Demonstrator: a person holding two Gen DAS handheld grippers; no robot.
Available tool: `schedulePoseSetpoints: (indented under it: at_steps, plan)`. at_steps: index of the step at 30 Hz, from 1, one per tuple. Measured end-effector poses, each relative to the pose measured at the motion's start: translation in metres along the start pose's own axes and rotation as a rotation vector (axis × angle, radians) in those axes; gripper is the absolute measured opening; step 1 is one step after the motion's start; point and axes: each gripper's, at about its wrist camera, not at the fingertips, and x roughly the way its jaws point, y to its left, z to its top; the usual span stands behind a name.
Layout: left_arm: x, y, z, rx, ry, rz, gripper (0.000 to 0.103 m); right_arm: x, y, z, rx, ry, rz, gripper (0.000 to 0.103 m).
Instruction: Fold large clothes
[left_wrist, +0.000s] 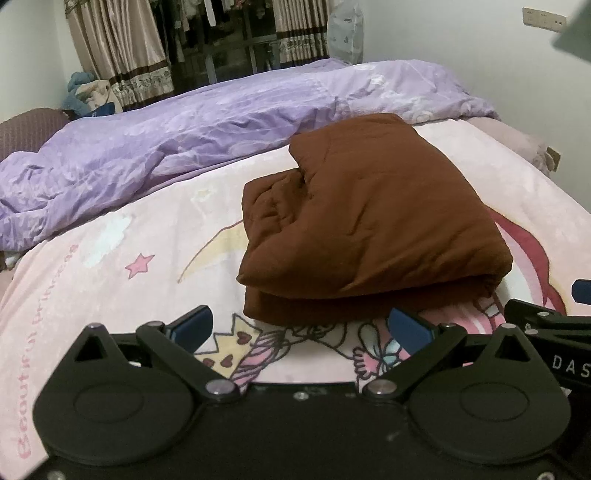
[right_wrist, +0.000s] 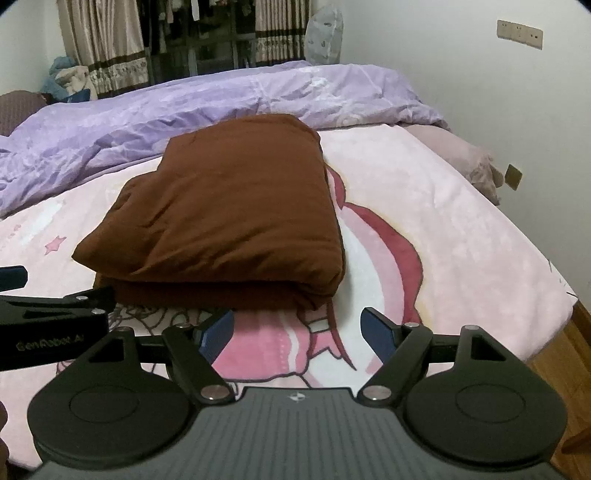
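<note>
Left wrist view
Garment: a brown padded garment (left_wrist: 373, 221) lies folded into a thick bundle on the bed, a little right of the middle of the picture.
Layers: the folded edge faces the camera, and two layers show one on top of the other.
Blanket: a pink blanket (left_wrist: 110, 258) with a cartoon princess, a star and a crown covers the bed under the garment.
Quilt: a crumpled purple quilt (left_wrist: 166, 140) lies behind the garment, along the far side of the bed.
Left gripper (left_wrist: 301, 326): its jaws are spread wide and nothing is between them; the blue fingertips (left_wrist: 194, 323) are just in front of the near edge of the garment and do not touch it.
Right gripper (left_wrist: 546, 321): part of it shows at the right edge, beside the left one.
Background: curtains (left_wrist: 122, 48) and a dark window are behind the bed.

Right wrist view
Garment: the same brown bundle (right_wrist: 229, 218) is left of the middle, on the pink blanket (right_wrist: 424, 221).
Right gripper (right_wrist: 299, 330): its jaws are spread wide and empty; the blue fingertips (right_wrist: 378, 330) are near the front edge of the garment, apart from it.
Left gripper (right_wrist: 55, 306): part of it comes in at the left edge, close to the near left corner of the garment.
Quilt: the purple quilt (right_wrist: 184, 107) lies behind.
Floor: a wooden floor (right_wrist: 565, 369) shows at the right, beyond the edge of the bed.
</note>
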Motion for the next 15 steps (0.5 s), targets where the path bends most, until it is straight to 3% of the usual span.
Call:
schedulePoseSetpoints:
  at_steps: [15]
  plan:
    - [-0.0086,0.0046,-0.0043,-0.033,-0.004,-0.025,0.103,-0.005,0.0036,-0.0019,-0.006,-0.013,-0.007,0.091]
